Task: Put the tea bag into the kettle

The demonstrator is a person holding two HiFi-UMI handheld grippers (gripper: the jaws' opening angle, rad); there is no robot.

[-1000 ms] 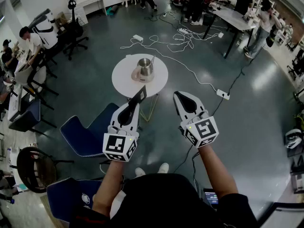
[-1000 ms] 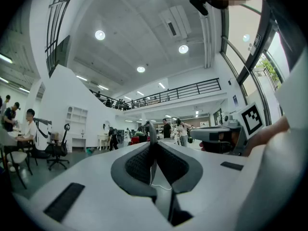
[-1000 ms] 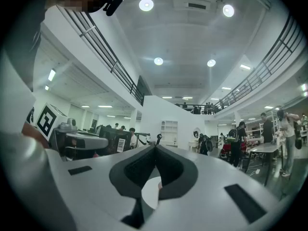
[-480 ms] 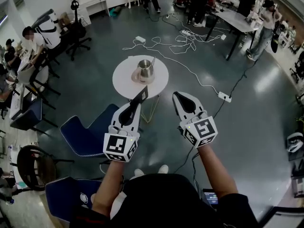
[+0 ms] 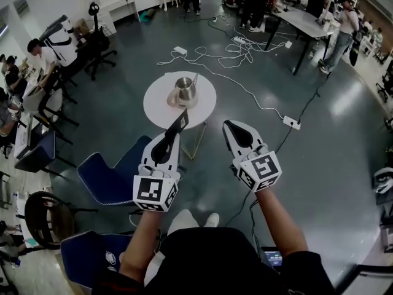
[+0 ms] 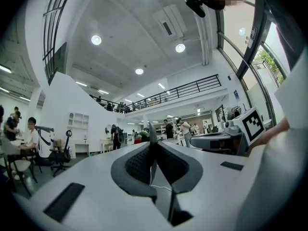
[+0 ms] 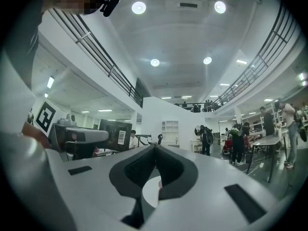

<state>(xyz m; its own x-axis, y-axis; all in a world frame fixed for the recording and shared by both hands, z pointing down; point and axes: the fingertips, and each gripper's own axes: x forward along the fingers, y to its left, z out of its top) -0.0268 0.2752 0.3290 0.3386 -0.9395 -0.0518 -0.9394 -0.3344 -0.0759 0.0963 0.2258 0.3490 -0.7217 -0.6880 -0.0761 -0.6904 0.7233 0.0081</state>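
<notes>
Head view: the left tongs point(image 5: 174, 134) are clenched on the tea bag point(image 5: 180, 120), a dark flat tab that sticks out past their tips toward the round white surface point(image 5: 158, 106). The kettle point(image 5: 186, 89) stands near the middle of that surface, ahead of both tongs and well apart from the tea bag. Left gripper view shows the jaws pressed on the tea bag's thin edge, which rises between them. The right tongs point(image 5: 231, 125) hang beside the left, short of the surface. Right gripper view shows their jaws clenched together with nothing between them.
</notes>
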